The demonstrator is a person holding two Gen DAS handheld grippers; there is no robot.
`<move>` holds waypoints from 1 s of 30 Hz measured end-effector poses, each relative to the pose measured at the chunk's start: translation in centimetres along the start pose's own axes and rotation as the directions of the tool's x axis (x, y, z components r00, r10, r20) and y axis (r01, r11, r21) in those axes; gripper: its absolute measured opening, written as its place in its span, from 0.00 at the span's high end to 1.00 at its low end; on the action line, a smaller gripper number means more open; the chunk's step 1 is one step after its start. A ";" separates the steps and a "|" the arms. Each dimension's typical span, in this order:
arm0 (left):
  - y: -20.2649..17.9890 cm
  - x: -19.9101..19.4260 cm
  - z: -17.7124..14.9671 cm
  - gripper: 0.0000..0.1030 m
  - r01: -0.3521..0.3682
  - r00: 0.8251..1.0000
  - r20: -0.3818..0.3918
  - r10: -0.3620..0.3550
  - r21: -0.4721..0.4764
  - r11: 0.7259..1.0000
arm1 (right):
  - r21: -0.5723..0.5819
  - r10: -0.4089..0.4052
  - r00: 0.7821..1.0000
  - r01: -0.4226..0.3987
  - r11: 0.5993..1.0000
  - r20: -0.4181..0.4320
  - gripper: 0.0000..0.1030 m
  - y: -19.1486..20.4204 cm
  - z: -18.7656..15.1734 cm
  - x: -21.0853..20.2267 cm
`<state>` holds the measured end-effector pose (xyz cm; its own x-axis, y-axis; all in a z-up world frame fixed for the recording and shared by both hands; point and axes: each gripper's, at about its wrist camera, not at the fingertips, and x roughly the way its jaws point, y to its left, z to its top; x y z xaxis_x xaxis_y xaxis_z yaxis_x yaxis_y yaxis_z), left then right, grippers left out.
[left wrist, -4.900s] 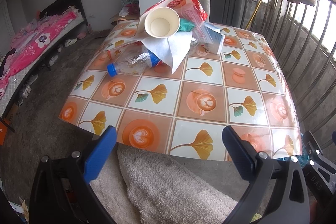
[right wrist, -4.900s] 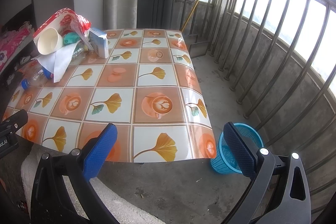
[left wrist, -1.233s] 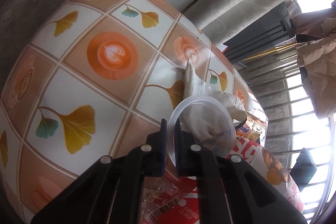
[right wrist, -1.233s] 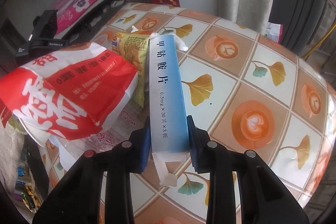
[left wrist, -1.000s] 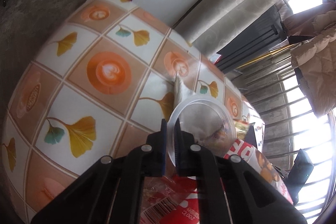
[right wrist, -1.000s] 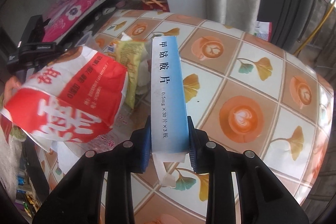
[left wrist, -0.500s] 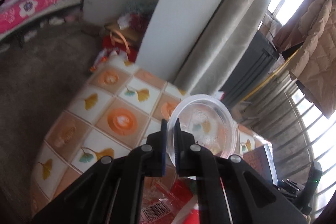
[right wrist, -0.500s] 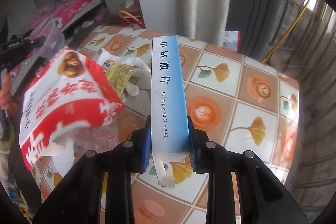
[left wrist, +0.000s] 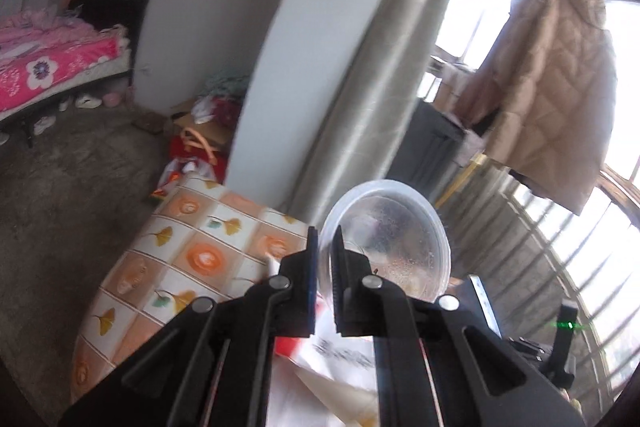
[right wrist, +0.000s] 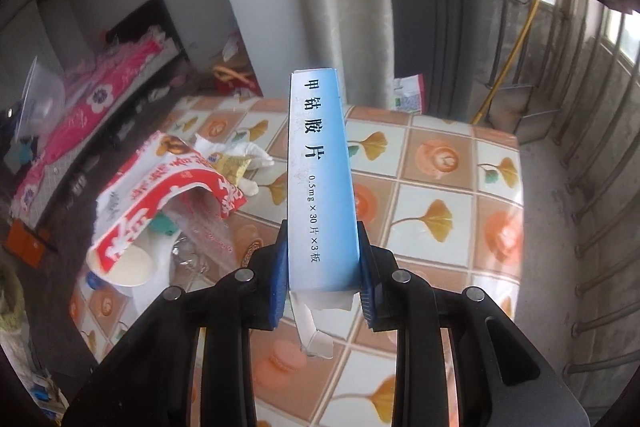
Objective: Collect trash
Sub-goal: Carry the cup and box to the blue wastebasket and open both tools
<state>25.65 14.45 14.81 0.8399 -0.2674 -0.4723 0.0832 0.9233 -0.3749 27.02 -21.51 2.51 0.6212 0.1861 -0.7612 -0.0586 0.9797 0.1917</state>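
Above a table (right wrist: 496,163) covered in ginkgo-leaf oilcloth, the right gripper (right wrist: 322,267) clamps the sides of a blue-and-white medicine box (right wrist: 320,183), its torn flap dangling below. The left gripper (left wrist: 325,259) pinches the rim of a clear plastic cup (left wrist: 390,247), jaws nearly together. A red-and-white bag (right wrist: 160,187), paper cup (right wrist: 130,269) and tissues (right wrist: 244,155) lie heaped on the table's left side.

A grey curtain (left wrist: 360,95) hangs mid-room — left of it a pink-covered bed (left wrist: 44,75) on bare floor, right of it bright barred windows (left wrist: 576,251).
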 end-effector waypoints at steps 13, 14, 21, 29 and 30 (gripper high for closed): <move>-20.1 0.4 -18.5 0.95 0.429 0.824 -0.402 -0.400 -0.019 0.903 | 0.392 -0.174 0.983 0.138 0.910 0.058 0.73 -13.9 -16.7 -15.6; -22.2 1.6 -20.5 0.95 0.450 0.792 -0.450 -0.413 -0.027 0.893 | 0.436 -0.186 0.982 0.154 0.887 0.032 0.73 -15.3 -18.3 -15.6; -34.3 9.0 -32.9 0.95 0.478 0.643 -0.687 -0.337 0.016 0.878 | 0.701 -0.211 0.969 0.241 0.671 -0.131 0.73 -24.2 -30.2 -13.8; -42.1 14.9 -45.4 0.89 0.472 0.526 -0.821 -0.221 0.066 0.879 | 0.832 -0.278 0.942 0.304 0.463 -0.190 0.69 -32.5 -37.4 -12.4; -42.8 15.6 -46.6 0.75 0.478 0.505 -0.834 -0.224 0.054 0.877 | 0.839 -0.296 0.934 0.318 0.441 -0.198 0.59 -33.6 -38.2 -12.5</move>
<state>10.25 -42.07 -13.67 -0.0420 -0.5719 -0.8193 0.5033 0.6962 -0.5118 -8.62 -53.87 -18.09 0.4428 -0.1013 -0.8909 0.8276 0.4284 0.3626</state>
